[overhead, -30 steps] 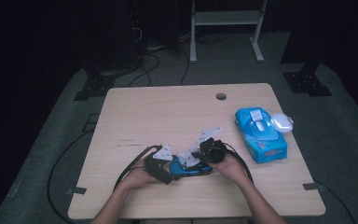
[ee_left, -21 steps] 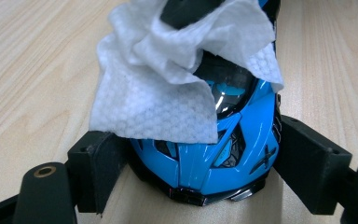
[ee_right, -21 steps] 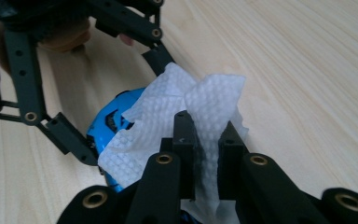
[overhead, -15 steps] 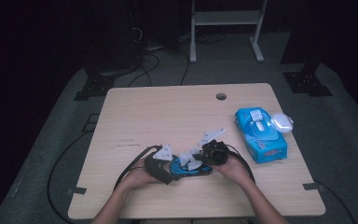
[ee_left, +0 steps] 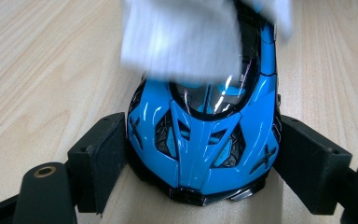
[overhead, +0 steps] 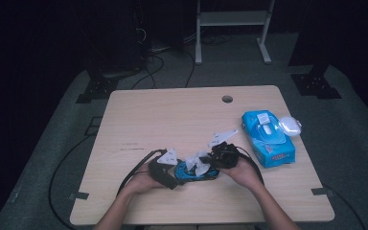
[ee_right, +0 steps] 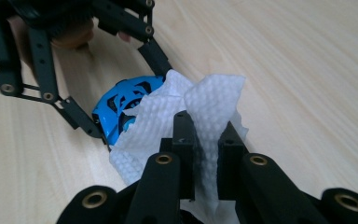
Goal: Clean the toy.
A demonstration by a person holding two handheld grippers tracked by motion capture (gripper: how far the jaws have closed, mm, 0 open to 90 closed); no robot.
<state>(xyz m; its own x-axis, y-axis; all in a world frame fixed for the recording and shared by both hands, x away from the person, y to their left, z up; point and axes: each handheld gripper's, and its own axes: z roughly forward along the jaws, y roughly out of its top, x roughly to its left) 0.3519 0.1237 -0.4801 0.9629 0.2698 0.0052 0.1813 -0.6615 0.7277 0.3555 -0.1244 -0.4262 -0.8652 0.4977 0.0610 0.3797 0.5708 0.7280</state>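
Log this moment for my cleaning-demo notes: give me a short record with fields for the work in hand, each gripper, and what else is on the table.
work: wiping a blue toy car with a white wipe
left gripper: jaws closed on the car's sides, steadying it on the table
right gripper: shut on the wipe, which lies over the car
car position: near the table's front edge, between the two hands
also on table: blue wipes pack at the right, small white case beside it
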